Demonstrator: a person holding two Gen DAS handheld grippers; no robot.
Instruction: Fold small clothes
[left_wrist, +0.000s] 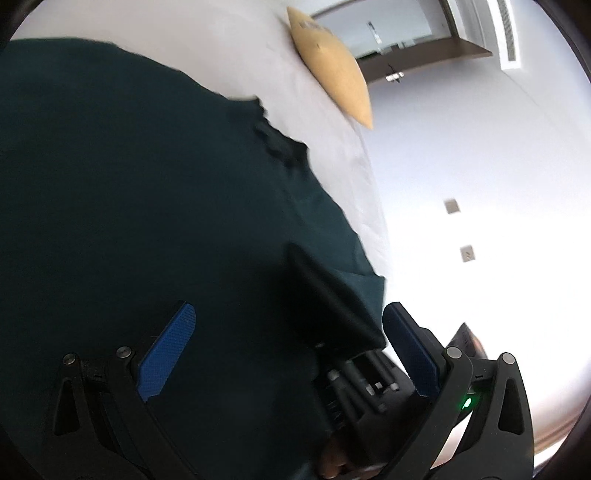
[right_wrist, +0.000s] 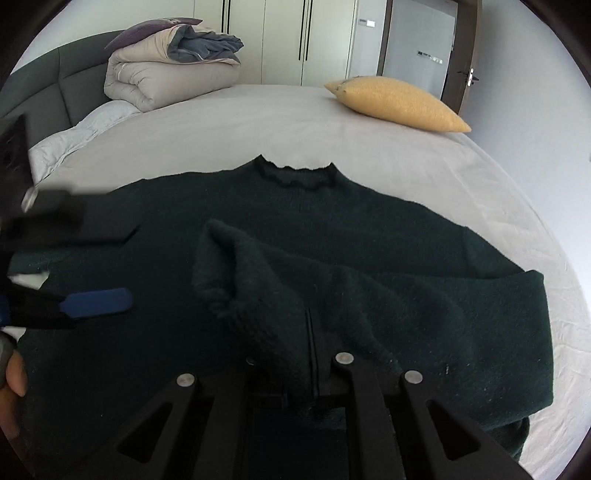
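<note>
Sweater sleeve (right_wrist: 258, 280) hides right gripper (right_wrist: 312, 354) fingertips.

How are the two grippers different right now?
The left gripper is open, its blue pads spread wide with nothing pinched, hovering over the dark green sweater. The right gripper is shut on the sweater's sleeve, bunching the knit up between its fingers. Both are black and point down over the bed.
</note>
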